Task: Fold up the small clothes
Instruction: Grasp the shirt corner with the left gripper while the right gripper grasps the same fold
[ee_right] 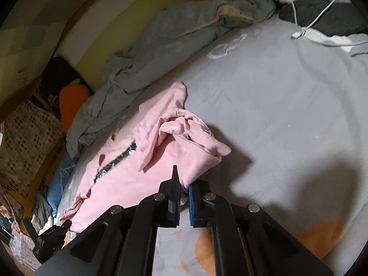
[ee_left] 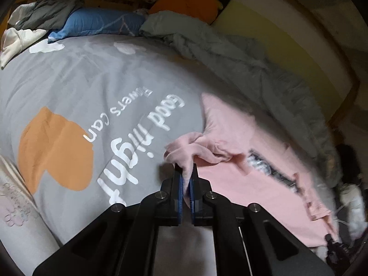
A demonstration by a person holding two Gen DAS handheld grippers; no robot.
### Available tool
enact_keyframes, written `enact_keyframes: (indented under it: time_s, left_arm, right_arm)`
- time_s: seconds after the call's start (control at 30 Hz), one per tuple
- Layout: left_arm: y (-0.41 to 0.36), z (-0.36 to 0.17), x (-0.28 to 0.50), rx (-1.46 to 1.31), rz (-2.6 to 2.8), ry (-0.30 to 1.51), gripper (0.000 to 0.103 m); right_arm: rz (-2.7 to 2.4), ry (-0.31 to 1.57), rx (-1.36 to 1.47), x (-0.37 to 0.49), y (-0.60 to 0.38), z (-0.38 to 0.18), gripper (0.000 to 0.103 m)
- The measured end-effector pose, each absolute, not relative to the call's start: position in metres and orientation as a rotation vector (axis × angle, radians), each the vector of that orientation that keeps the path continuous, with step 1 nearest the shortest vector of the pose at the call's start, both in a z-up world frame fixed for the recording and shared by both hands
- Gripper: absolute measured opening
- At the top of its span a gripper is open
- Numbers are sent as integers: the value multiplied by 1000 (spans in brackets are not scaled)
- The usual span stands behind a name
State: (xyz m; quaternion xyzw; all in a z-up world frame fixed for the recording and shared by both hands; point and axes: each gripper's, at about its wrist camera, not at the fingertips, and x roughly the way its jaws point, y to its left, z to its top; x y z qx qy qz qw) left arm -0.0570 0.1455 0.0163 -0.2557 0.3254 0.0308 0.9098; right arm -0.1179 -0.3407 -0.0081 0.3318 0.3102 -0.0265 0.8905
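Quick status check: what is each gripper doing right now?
Left gripper: closed on a bunched edge of the pink garment.
Right gripper: closed on a corner of the same pink garment.

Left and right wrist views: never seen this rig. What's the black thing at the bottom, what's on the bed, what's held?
No robot here: a person holds tongs in each hand, with a fisheye camera looking along the fingers. In the left wrist view, the left tongs are shut on a bunched edge of the pink garment. In the right wrist view, the right tongs pinch another part of it. It lies on a grey bedsheet, beside a crumpled grey-green blanket.
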Motion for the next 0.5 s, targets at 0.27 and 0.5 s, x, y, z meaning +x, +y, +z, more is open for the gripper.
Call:
enact_keyframes:
  time_s: [0.27, 0.5]
  left_arm:
    - [148, 72, -113, -538, -9, 567, 4]
    - [145, 76, -68, -610, -2, 594, 4]
  right_arm:
    - [-33, 545, 695, -172, -342, 31, 5]
    - [-71, 558, 695, -140, -345, 35, 5]
